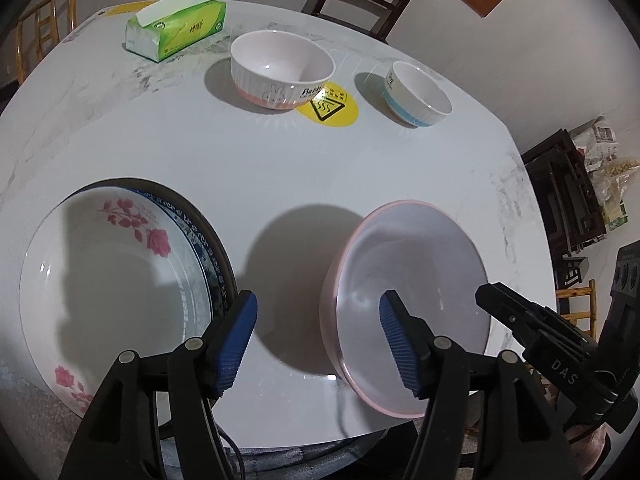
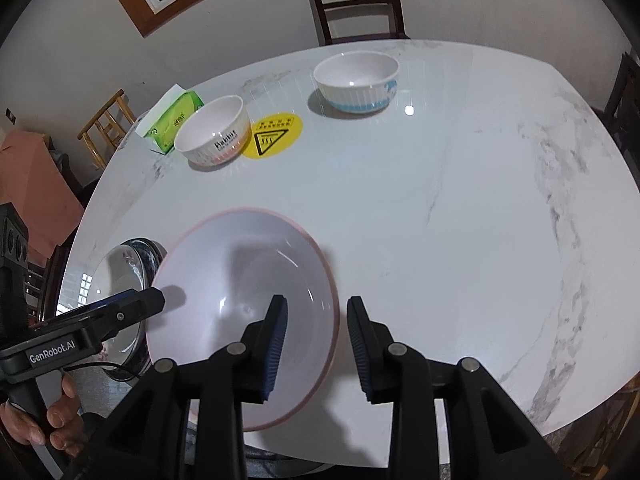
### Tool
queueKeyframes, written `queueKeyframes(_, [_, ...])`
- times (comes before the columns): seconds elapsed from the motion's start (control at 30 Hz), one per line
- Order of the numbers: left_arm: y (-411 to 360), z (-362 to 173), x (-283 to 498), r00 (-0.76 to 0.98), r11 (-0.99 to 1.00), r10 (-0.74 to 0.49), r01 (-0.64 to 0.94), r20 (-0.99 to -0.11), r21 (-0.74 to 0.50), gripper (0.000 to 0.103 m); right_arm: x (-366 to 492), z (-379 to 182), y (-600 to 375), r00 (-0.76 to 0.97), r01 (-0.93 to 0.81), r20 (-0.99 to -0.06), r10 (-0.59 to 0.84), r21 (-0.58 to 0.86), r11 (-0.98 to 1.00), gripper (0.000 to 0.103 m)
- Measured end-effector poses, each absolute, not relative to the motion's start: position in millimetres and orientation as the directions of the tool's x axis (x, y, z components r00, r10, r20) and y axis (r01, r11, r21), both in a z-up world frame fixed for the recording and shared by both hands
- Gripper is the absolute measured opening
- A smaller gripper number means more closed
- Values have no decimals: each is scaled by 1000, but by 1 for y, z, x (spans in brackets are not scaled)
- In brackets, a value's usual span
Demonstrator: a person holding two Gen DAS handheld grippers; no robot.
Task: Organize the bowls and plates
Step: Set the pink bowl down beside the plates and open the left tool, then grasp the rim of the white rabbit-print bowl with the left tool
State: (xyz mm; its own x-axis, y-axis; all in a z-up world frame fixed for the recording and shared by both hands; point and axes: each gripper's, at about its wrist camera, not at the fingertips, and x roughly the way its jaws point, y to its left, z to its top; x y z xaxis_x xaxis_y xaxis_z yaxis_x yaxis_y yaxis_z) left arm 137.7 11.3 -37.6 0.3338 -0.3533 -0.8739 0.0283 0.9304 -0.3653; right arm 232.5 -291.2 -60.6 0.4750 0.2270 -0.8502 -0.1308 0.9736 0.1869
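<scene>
We hold the left claw [image 1: 318, 316] open above the bench [image 1: 280, 168], with nothing between its blue pads. The right claw [image 2: 316, 316] is open too; its jaws straddle the near rim of the pink-rimmed bowl [image 2: 240, 280], apparently without contact. To the left sits a rose-patterned plate [image 1: 112, 280], stacked on a blue-patterned plate [image 1: 208, 248]. Two small bowls [image 1: 282, 68] [image 1: 418, 92] stand further back beside a tissue pack [image 1: 176, 28].

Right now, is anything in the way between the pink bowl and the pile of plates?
Nothing visible blocks it. Only bare table lies between the pink bowl and the plates. The left gripper hangs above that gap, jaws open and empty.
</scene>
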Motion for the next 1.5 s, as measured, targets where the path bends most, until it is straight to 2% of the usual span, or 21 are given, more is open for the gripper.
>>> queueKeyframes(0.37, [27, -28, 147, 366, 935, -337, 24, -868, -353, 60, 242, -46, -278, 482, -184, -834, 271, 206, 961, 33])
queueKeyframes(1.1, [94, -29, 211, 406, 959, -190, -117, -894, -257, 62, 304, -39, -204, 467, -297, -829, 308, 181, 938, 33])
queueKeyframes(1.5, [99, -25, 280, 454, 925, -282, -106, -845, -365, 62, 371, -49, -175, 443, -255, -819, 364, 274, 927, 33])
